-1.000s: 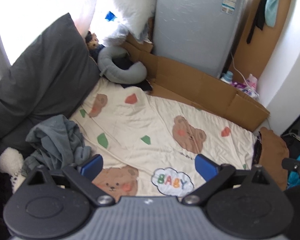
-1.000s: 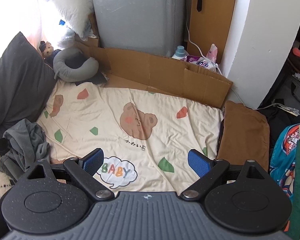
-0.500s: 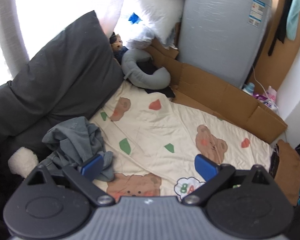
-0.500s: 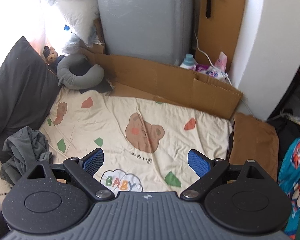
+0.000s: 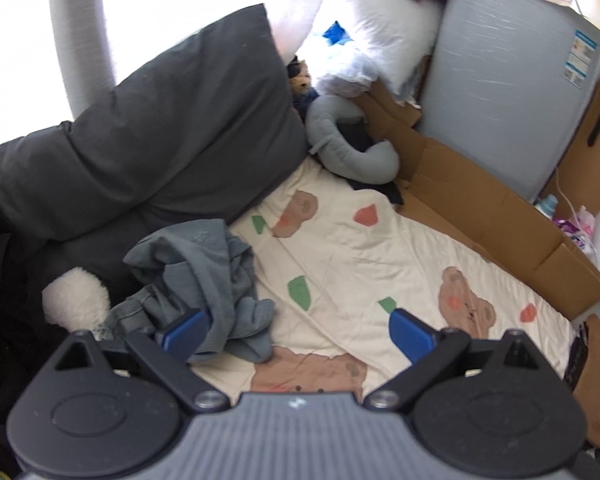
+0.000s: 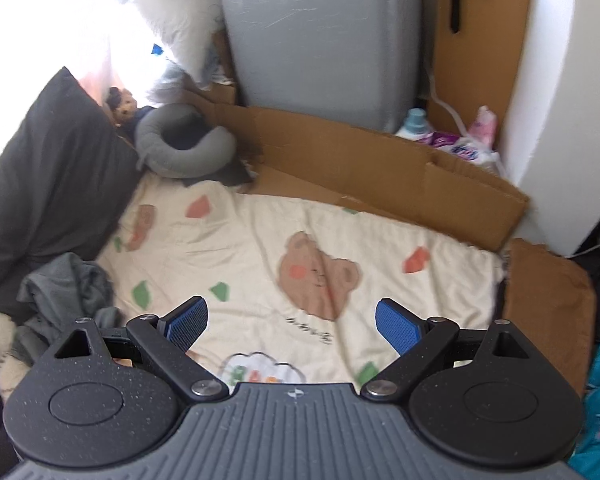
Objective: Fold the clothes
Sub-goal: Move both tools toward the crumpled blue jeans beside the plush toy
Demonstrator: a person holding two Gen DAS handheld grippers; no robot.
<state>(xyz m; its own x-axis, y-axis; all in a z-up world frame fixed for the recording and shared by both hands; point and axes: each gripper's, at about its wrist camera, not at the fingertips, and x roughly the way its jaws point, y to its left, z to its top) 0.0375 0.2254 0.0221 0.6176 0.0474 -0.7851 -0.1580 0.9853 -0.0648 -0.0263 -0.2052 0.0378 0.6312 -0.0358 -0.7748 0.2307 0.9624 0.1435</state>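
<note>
Garment: a crumpled grey-blue garment (image 5: 204,280) lies in a heap at the left edge of the bear-print blanket (image 5: 352,256), unfolded, partly on the dark pillow (image 5: 160,128) side

Garment from the left tongs: the left gripper (image 5: 296,330) has the heap just ahead and to its left; its left pad (image 5: 184,330) overlaps the cloth's near edge in the view, though I cannot tell whether it touches

Garment from the right tongs: well off to the left of the right gripper (image 6: 292,326), beyond its left pad; the heap (image 6: 68,288) sits at the frame's lower left

Left tongs: fingers spread wide, nothing between them

Right tongs: fingers spread wide, empty, hanging over the middle of the blanket above the bear print

What has changed: over the last second the left gripper has swung leftward and closed in on the heap, which moved from the frame's lower-left corner to just in front of its left finger; the right view shifted only a little, and the heap keeps its shape

Meaning for the task: this looks like the approach to a first pick; no fold has begun

Next need: likely a pinch on an edge or corner, then a drag onto open blanket to right of the left tongs for spreading

Risk: a grab in the bunched middle may lift a tangle
</note>
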